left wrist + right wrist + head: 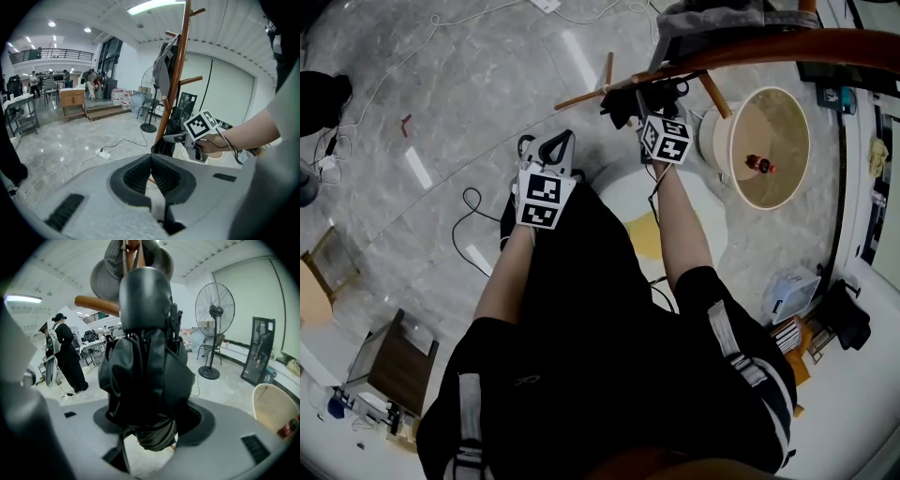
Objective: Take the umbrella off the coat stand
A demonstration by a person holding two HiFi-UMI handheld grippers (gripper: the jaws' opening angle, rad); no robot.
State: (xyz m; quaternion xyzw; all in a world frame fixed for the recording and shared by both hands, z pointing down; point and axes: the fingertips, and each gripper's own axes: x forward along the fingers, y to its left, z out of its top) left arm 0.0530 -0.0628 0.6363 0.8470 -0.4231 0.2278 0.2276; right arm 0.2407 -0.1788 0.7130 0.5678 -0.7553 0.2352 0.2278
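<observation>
Left gripper (151, 158) sits nearest my body, its jaws pressed together on nothing. Further out, my right gripper (630, 105) pinches the folded black umbrella (145, 376), whose bundle fills the gap between its jaws. That umbrella hangs against the coat stand (174, 89), beneath a wooden peg (96, 304).

Pretty bright hall, mostly lit by the ceiling strip light (152, 5) above the coat stand (175, 79). The glossy floor (487, 84) around the stand shows long glare streaks. Both gripper views have heavy fisheye bending and black corners. The umbrella (145, 376) on the stand looks dark and a bit soft.
</observation>
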